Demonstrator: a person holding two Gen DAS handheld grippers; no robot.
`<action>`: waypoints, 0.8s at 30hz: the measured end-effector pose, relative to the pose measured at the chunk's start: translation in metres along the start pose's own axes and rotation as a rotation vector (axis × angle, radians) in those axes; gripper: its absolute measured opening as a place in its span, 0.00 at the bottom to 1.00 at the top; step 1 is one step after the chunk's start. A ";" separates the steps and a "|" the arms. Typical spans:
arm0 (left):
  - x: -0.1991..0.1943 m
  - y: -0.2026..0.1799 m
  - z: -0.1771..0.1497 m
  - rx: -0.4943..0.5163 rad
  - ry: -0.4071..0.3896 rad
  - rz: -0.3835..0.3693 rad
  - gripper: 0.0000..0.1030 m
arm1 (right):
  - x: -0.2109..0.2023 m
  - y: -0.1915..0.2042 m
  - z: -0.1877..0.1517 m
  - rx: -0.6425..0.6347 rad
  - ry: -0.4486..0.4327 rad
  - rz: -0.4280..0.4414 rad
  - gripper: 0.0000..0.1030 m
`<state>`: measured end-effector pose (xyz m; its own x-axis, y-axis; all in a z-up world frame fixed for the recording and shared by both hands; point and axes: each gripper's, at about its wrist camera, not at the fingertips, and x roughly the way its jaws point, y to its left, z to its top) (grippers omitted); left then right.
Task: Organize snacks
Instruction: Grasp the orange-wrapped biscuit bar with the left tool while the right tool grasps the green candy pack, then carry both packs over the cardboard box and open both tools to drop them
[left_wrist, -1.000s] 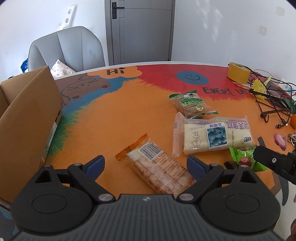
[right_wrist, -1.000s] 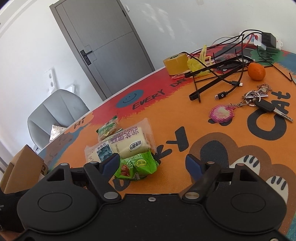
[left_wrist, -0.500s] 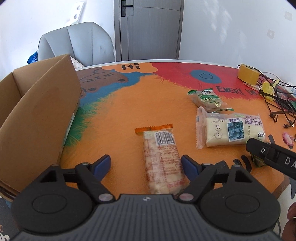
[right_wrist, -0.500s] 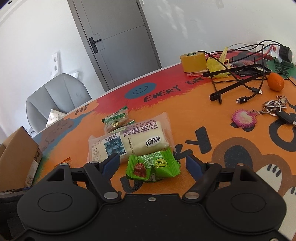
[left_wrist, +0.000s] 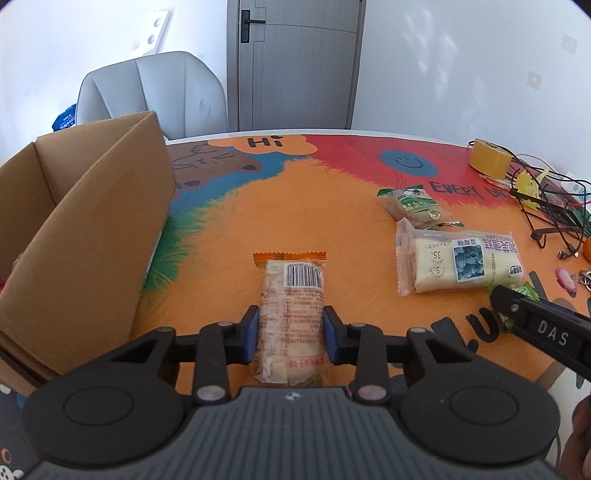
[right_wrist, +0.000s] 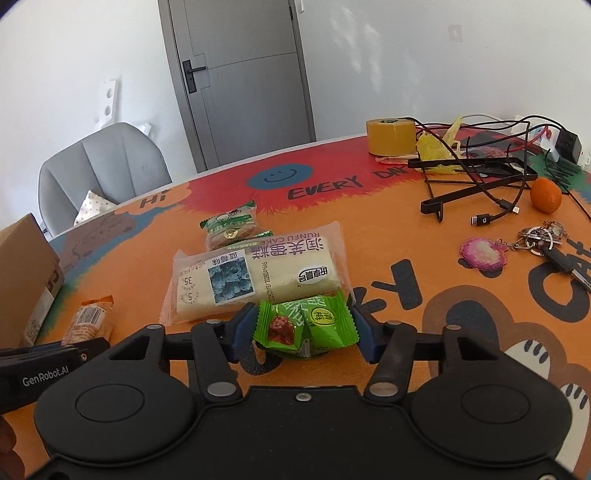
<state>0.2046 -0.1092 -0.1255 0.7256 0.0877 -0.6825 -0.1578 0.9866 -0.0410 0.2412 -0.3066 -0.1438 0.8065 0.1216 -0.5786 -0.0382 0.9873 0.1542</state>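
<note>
My left gripper (left_wrist: 291, 332) is shut on the long orange-ended biscuit pack (left_wrist: 291, 295), which lies on the table between its blue pads. My right gripper (right_wrist: 304, 330) is shut on a green candy packet (right_wrist: 306, 325), its pads touching both sides. A white blueberry cake pack (right_wrist: 255, 277) lies just beyond the green packet, also in the left wrist view (left_wrist: 458, 262). A small green-ended snack (right_wrist: 232, 227) lies behind it. An open cardboard box (left_wrist: 74, 229) stands at the left.
A yellow tape roll (right_wrist: 391, 136), black cables and a stand (right_wrist: 476, 173), an orange (right_wrist: 546, 195) and keys with a pink charm (right_wrist: 517, 247) lie at the right. A grey chair (left_wrist: 155, 96) stands behind the table.
Both grippers moved forward and closed: the left one onto the biscuit pack, the right one onto the green candy packet. Both were open wide before.
</note>
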 end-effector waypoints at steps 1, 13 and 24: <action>-0.002 0.001 0.000 -0.003 -0.006 -0.002 0.33 | -0.002 0.000 0.000 0.002 -0.004 -0.002 0.42; -0.039 0.016 0.005 -0.029 -0.104 -0.007 0.33 | -0.028 0.003 -0.001 0.031 -0.054 0.034 0.36; -0.079 0.044 0.017 -0.064 -0.207 0.001 0.33 | -0.054 0.032 0.010 0.018 -0.115 0.098 0.35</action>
<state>0.1513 -0.0705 -0.0609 0.8464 0.1212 -0.5185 -0.1960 0.9763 -0.0917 0.2026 -0.2826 -0.1001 0.8617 0.2041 -0.4645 -0.1108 0.9691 0.2204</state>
